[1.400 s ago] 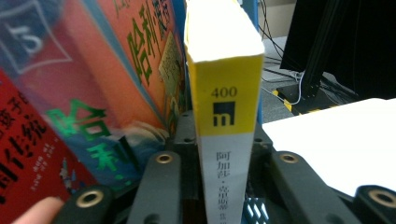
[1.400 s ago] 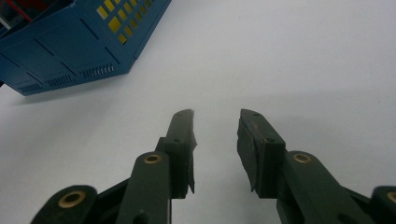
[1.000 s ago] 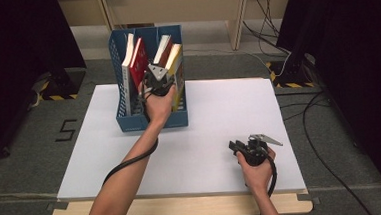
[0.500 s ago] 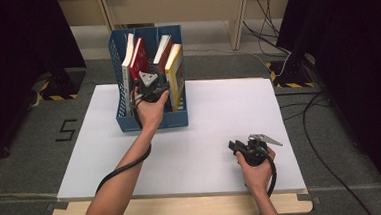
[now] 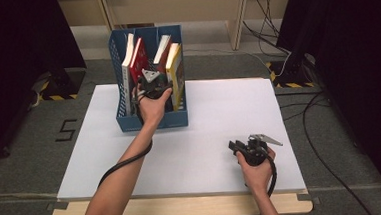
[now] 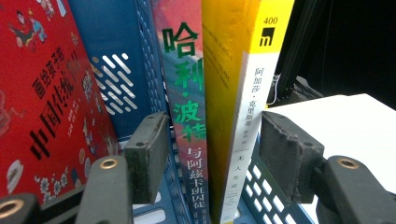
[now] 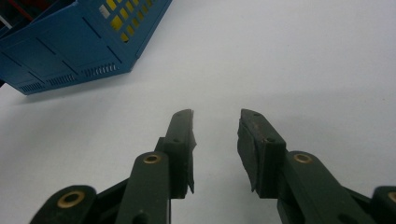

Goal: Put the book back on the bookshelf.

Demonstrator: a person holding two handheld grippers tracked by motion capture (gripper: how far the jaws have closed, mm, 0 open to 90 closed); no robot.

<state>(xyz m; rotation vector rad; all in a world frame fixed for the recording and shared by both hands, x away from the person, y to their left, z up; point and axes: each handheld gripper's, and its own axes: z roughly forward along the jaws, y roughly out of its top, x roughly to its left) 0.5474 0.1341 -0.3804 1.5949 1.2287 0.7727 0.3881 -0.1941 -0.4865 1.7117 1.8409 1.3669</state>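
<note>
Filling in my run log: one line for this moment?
left gripper: fingers just opening around yellow book | right gripper: open, idle | blue rack

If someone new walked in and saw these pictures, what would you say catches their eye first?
Most striking is the blue file box at the table's far left, holding upright books, among them a red one and a yellow-covered one. The left gripper is at the box; its jaws have just been opening and now straddle the yellow book without pressing. The right gripper rests open near the front right.
</note>
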